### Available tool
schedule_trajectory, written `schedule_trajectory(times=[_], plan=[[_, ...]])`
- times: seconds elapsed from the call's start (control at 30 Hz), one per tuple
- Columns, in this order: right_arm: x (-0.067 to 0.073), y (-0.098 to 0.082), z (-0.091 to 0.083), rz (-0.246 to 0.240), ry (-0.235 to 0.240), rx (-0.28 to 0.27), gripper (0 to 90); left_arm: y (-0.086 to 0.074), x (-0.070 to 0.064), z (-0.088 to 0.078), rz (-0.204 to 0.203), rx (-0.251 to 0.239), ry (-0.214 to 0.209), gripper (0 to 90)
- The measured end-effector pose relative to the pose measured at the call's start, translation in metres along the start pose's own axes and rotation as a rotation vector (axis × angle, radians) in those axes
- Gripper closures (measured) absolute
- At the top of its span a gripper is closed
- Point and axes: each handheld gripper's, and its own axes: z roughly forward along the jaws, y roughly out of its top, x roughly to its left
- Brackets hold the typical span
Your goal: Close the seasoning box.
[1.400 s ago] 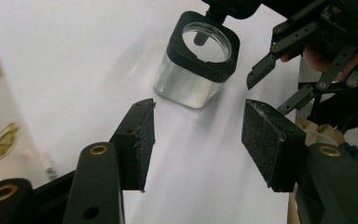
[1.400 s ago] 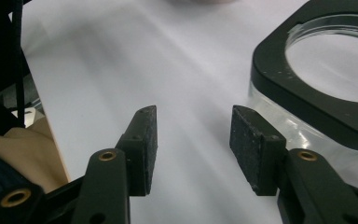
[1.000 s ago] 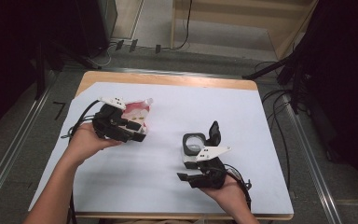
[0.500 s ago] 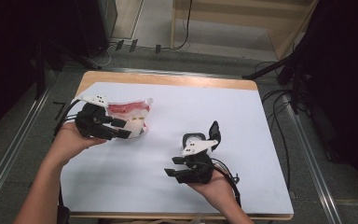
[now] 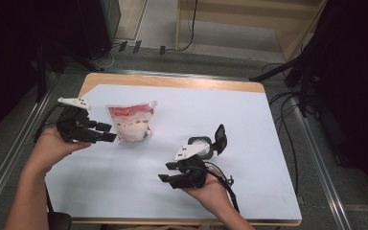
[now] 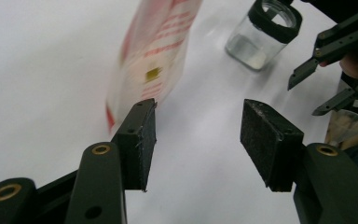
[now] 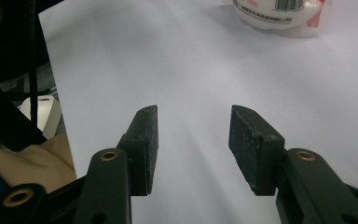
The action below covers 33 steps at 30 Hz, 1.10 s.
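A red-and-white pouch (image 5: 130, 122) stands left of centre on the white sheet. My left gripper (image 5: 106, 132) is just left of it, open, with its fingertips short of the pouch. In the left gripper view the left gripper (image 6: 198, 119) has nothing between its pads; the blurred pouch (image 6: 154, 56) rises beyond its left pad. A small clear jar (image 5: 200, 146) with a black flip lid standing open sits right of centre; the same jar (image 6: 263, 32) lies far ahead. My right gripper (image 5: 165, 173) points left in front of the jar, open and empty. The right gripper (image 7: 193, 126) faces bare sheet, the pouch (image 7: 279, 14) far ahead.
The white sheet (image 5: 268, 191) covers most of a wooden table, whose wood shows along the far edge (image 5: 172, 80). Metal rails run along both sides of the table. Cables lie on the floor at the right. My other gripper (image 6: 335, 60) shows at the right of the left gripper view.
My left gripper has drawn back to the left, off the pouch, which stays standing. My right gripper has slid left and nearer, away from the jar.
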Motion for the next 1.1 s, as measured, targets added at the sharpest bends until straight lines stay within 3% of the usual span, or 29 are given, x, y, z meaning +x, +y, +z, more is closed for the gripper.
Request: schedule_trajectory(times=[0.2, 0.27, 0.47, 0.67, 0.83, 0.97, 1.1], plan=[[0.001, -0.004, 0.009, -0.005, 0.006, 0.014, 52.5, -0.004, 0.012, -0.002, -0.037, -0.039, 0.063, 42.2], [0.001, -0.005, 0.011, -0.002, 0.009, 0.015, 52.5, -0.002, 0.019, 0.005, -0.035, -0.054, 0.038, 42.2], [-0.001, -0.006, 0.012, 0.001, -0.001, 0.010, 51.4, 0.008, 0.018, 0.024, -0.021, -0.053, 0.026, 43.2], [-0.002, -0.007, 0.008, 0.015, 0.008, -0.012, 51.2, 0.019, 0.015, 0.044, -0.009, -0.051, 0.066, 44.4], [-0.003, -0.009, 0.008, 0.021, -0.008, -0.005, 50.9, 0.024, 0.018, 0.053, -0.021, -0.078, 0.063, 45.7], [-0.005, -0.010, 0.010, 0.027, -0.011, -0.008, 50.7, 0.028, 0.017, 0.057, -0.001, -0.087, 0.067, 59.4], [-0.005, -0.010, 0.010, 0.036, -0.018, -0.010, 50.0, 0.028, 0.016, 0.060, -0.008, -0.092, 0.054, 72.1]])
